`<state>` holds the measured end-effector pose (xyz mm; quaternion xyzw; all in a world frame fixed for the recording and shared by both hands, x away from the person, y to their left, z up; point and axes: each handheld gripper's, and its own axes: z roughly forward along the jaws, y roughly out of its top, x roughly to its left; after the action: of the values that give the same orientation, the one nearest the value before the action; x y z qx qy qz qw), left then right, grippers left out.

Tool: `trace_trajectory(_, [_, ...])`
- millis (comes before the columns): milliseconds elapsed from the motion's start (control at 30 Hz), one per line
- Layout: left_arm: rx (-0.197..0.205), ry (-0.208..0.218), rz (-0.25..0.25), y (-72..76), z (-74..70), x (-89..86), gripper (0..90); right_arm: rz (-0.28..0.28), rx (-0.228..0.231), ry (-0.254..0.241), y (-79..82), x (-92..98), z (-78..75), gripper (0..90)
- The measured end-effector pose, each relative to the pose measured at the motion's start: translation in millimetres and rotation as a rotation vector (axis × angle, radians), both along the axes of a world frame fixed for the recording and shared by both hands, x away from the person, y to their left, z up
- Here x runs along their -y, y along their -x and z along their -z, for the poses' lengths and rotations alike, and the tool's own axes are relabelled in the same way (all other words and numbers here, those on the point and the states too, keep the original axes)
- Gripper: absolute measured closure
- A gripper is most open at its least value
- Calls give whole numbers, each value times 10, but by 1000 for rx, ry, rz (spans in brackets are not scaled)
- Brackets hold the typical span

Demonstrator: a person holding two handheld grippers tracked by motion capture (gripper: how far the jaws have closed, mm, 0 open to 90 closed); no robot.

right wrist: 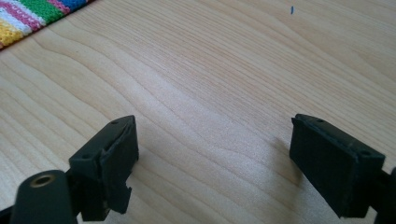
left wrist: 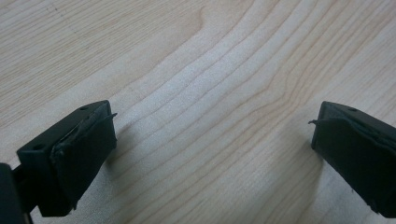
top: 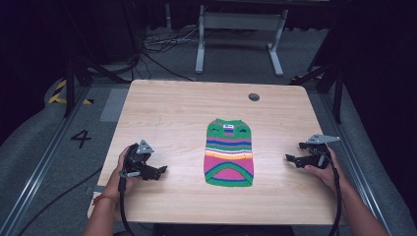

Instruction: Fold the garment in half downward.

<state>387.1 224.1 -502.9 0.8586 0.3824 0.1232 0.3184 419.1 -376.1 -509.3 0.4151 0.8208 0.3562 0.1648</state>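
Item one: striped knitted garment, small and sleeveless, green at the neck and hem with bands of blue, pink, yellow, white and orange between; lying flat on the tabletop, between the two sets of fingers and well apart from both, collar end pointing away from the person. Item two: left gripper, black, held in the person's left hand low over the near left part of the tabletop, fingers spread wide with only bare wood grain between them, gripping nothing; garment lies off beyond the finger tips, toward the middle. Item three: right gripper, black with a grey three-cornered plate on top, held in the person's right hand at the near right part of the tabletop, fingers likewise spread wide and empty, bare wood between; a corner of the striped garment shows ahead of and to the left of its left finger in the right gripper view. Item four: round hole in the tabletop, far side, beyond the garment's collar. Item five: black cable trailing from each gripper back along the forearm. Item six: grey floor around the tabletop, marked with the figure 4 on the left.
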Motion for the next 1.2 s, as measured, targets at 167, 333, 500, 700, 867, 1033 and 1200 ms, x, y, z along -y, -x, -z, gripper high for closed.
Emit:
trace_trajectory(167, [0, 2, -9, 13, 2, -1, 2, -4, -1, 2, -2, 1, 0, 149])
trace_trajectory(333, [1, 5, 5, 47, 2, -38, 3, -7, -7, 5, -23, -14, 3, 118])
trace_trajectory(500, [2, 3, 5, 50, -1, -45, 4, -4, -10, 8, -28, -17, 2, 114])
trace_trajectory(700, [14, 20, -25, 35, -31, -111, 133, -3, -26, 21, -44, -29, -22, 191])
trace_trajectory(867, [13, 19, -28, 7, -56, -141, 258, -46, -13, 39, -23, -57, -79, 377])
trace_trajectory(1033, [52, -13, -60, -55, -103, -102, 264, -55, -13, 36, -26, -93, -83, 408])
trace_trajectory(1200, [75, 5, -71, -127, -194, -31, 263, -70, 7, 19, -20, -176, -138, 434])
